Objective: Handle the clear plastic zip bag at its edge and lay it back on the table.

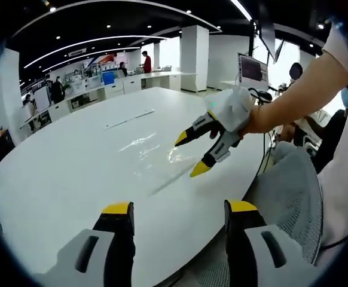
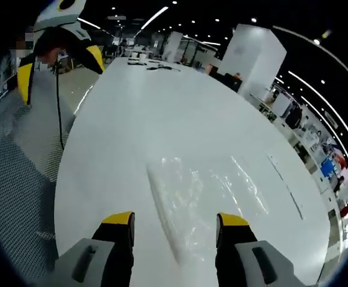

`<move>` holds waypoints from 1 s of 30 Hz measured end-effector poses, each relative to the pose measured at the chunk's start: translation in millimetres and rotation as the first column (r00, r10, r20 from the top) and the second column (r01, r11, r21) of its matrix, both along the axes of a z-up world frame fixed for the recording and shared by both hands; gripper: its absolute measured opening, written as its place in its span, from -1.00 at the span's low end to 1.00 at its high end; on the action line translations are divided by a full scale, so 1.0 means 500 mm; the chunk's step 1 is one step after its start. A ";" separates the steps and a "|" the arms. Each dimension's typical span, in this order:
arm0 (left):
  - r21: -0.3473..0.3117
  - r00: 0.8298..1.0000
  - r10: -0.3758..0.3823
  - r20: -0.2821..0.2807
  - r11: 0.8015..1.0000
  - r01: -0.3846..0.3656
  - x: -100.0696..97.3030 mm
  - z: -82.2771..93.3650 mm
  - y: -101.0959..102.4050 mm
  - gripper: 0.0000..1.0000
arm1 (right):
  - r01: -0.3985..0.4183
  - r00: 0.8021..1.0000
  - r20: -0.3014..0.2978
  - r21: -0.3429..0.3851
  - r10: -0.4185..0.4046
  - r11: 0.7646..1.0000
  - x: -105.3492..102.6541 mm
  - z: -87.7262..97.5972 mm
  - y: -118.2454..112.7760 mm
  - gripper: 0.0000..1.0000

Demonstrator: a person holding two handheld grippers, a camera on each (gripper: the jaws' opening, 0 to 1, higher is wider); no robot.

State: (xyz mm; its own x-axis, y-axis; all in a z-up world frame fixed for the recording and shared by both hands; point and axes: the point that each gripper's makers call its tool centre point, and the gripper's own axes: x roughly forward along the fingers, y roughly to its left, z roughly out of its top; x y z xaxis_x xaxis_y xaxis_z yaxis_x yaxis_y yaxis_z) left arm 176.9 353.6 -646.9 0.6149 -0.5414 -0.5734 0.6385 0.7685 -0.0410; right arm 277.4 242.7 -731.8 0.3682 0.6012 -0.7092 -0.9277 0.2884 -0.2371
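The clear plastic zip bag [image 1: 147,145] lies flat on the white oval table [image 1: 60,179], hard to make out but for its glints. My right gripper [image 1: 191,154], held by a white-gloved hand, hovers open at the bag's near edge. In the right gripper view the bag [image 2: 204,188] spreads just ahead of my right gripper [image 2: 175,220], whose jaws stand apart with nothing between them. My left gripper [image 1: 179,208] is open over the table's near rim, short of the bag. It also appears open at the top left, my left gripper [image 2: 59,67], off the table's edge.
A grey mesh chair [image 1: 287,185] stands against the table's edge, also seen as the mesh chair [image 2: 12,179]. A thin strip [image 1: 129,119] lies beyond the bag. Small dark items [image 2: 156,66] sit at the table's far end. A person's arm [image 1: 299,89] reaches in.
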 end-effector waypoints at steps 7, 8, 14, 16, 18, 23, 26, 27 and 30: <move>-0.008 1.000 0.001 0.006 1.000 -0.001 -0.010 -0.024 0.011 0.18 | 0.047 0.999 -0.028 0.067 -0.045 0.997 -0.029 0.011 -0.014 0.26; -0.006 1.000 0.004 0.006 1.000 -0.004 -0.011 -0.028 0.014 0.18 | 0.055 0.998 -0.032 0.078 -0.053 0.995 -0.033 0.014 -0.015 0.28; -0.016 1.000 0.024 0.001 1.000 -0.024 -0.015 -0.046 0.027 0.17 | 0.113 0.992 -0.068 0.151 -0.104 0.982 -0.064 0.032 -0.019 0.38; -0.016 1.000 0.025 0.000 1.000 -0.025 -0.020 -0.052 0.027 0.16 | 0.118 0.992 -0.067 0.158 -0.109 0.980 -0.075 0.035 -0.022 0.39; -0.012 1.000 0.026 -0.006 1.000 -0.026 -0.024 -0.060 0.028 0.15 | 0.133 0.990 -0.077 0.174 -0.121 0.976 -0.087 0.040 -0.024 0.41; 0.007 1.000 0.008 0.007 1.000 -0.008 -0.023 -0.059 0.020 0.12 | 0.166 0.984 -0.091 0.207 -0.150 0.964 -0.109 0.050 -0.030 0.48; 0.006 1.000 0.008 0.006 1.000 -0.008 -0.024 -0.059 0.021 0.12 | 0.190 0.980 -0.102 0.220 -0.171 0.957 -0.121 0.051 -0.037 0.52; 0.005 1.000 0.008 0.003 1.000 -0.008 -0.025 -0.060 0.022 0.12 | 0.207 0.976 -0.120 0.227 -0.183 0.952 -0.129 0.051 -0.039 0.53; 0.009 1.000 0.004 -0.004 1.000 -0.004 -0.027 -0.067 0.026 0.11 | 0.243 0.966 -0.146 0.251 -0.212 0.937 -0.145 0.055 -0.045 0.55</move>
